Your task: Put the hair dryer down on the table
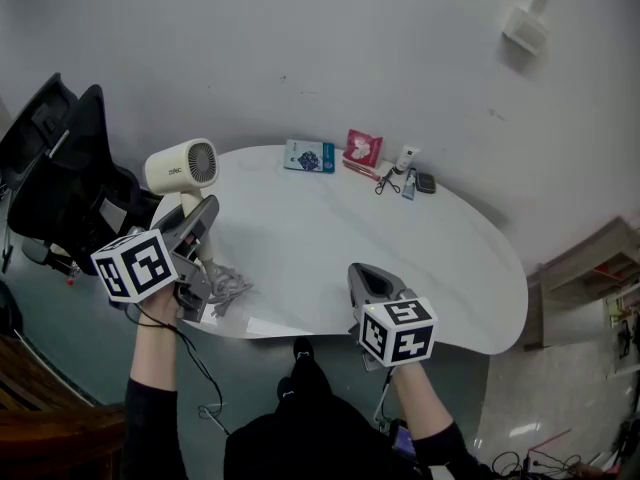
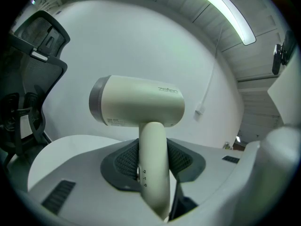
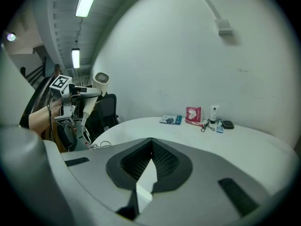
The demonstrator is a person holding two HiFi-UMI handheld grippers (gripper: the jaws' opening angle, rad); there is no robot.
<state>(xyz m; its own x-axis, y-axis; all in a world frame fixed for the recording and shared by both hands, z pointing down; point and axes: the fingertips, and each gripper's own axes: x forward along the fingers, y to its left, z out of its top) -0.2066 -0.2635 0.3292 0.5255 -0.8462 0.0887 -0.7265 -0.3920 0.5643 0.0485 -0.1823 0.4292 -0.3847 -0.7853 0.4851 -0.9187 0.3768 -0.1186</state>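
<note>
A cream hair dryer (image 1: pixel 182 165) is held upright by its handle over the left edge of the white oval table (image 1: pixel 330 248). My left gripper (image 1: pixel 200 218) is shut on that handle. In the left gripper view the handle (image 2: pixel 153 173) runs down between the dark pads (image 2: pixel 124 161), with the dryer's body (image 2: pixel 141 100) above them. Its cord (image 1: pixel 225 288) lies bunched on the table below the gripper. My right gripper (image 1: pixel 365 278) hovers over the table's near edge, jaws together with nothing between them (image 3: pixel 150 145). The right gripper view shows the dryer (image 3: pixel 100 79) at far left.
Along the table's far edge lie a blue packet (image 1: pixel 309 156), a red packet (image 1: pixel 363 147), a small bottle (image 1: pixel 405 158), a scissor-like tool (image 1: pixel 388 180) and a small dark object (image 1: pixel 426 182). A black chair (image 1: pixel 60 168) stands left of the table.
</note>
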